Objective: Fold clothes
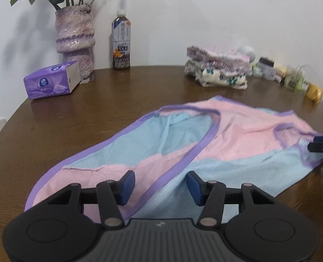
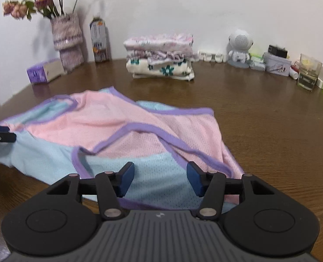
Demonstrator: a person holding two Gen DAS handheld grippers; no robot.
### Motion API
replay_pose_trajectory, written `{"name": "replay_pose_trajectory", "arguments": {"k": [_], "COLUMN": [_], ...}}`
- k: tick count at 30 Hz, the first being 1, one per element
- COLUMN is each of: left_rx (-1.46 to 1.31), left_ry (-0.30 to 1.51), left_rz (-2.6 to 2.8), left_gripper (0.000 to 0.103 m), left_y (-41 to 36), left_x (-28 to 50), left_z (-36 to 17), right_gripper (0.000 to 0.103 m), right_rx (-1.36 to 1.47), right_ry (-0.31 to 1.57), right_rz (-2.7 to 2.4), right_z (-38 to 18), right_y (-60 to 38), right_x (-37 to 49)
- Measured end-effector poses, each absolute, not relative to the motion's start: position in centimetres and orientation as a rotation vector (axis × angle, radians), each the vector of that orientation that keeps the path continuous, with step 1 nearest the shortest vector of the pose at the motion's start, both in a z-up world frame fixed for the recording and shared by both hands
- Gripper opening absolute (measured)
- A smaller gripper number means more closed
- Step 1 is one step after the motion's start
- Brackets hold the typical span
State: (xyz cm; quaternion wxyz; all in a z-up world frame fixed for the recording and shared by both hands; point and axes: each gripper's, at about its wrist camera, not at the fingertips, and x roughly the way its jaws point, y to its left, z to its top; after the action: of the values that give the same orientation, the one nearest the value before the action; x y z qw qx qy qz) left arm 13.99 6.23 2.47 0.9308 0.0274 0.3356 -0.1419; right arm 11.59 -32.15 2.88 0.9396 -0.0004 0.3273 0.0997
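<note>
Right, your left tool and right tool are both wide open, holding nothing, each poised low over a near edge of the pink-and-blue mesh garment with purple trim. It lies spread and rumpled mid-counter, one flap lying over, so that fits either a fold in progress or a spread-out start. Two tools at opposite ends suits a paired pinch. The folded floral stack sits far, by the wall. Brown wooden counter, white wall, vase, tissue pack and bottle far left.
</note>
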Motion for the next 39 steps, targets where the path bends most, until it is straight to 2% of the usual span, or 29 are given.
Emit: {"name": "replay_pose_trajectory", "arguments": {"k": [8,12,14,17,22,24,26,35,39], "left_rx": [0.077,0.087,0.082,0.085,0.148,0.174,0.189,0.195,0.195], "left_ry": [0.674,0.699,0.713,0.721,0.745,0.762,0.762,0.695,0.717], "left_rz": [-0.38,-0.416,-0.43,-0.457,-0.485,-0.503,-0.531,-0.58,-0.58], "left_gripper": [0.052,0.052,0.046,0.042,0.042,0.035,0.006,0.005,0.005], "left_y": [5.6,5.0,4.9,4.6,3.9,3.7,3.5,4.0,3.6], "left_x": [14.2,15.0,15.4,15.8,17.0,17.3,17.2,15.1,14.8], "left_z": [4.4,4.2,3.9,3.6,3.1,2.8,2.8,5.3,4.8], "right_gripper": [0.053,0.043,0.042,0.039,0.011,0.007,0.006,0.005,0.005], "right_rx": [0.008,-0.01,0.001,0.024,0.036,0.039,0.036,0.052,0.06], "right_ry": [0.658,0.685,0.702,0.729,0.769,0.761,0.753,0.708,0.73], "right_rz": [0.316,0.388,0.416,0.445,0.472,0.485,0.492,0.5,0.514], "right_z": [4.0,3.6,3.4,3.1,2.6,2.7,2.9,4.6,3.9], "right_y": [-29.9,-27.7,-27.0,-26.2,-25.8,-26.0,-26.1,-27.6,-27.5], "right_x": [11.5,12.2,12.5,13.0,13.3,13.2,13.1,12.7,12.5]}}
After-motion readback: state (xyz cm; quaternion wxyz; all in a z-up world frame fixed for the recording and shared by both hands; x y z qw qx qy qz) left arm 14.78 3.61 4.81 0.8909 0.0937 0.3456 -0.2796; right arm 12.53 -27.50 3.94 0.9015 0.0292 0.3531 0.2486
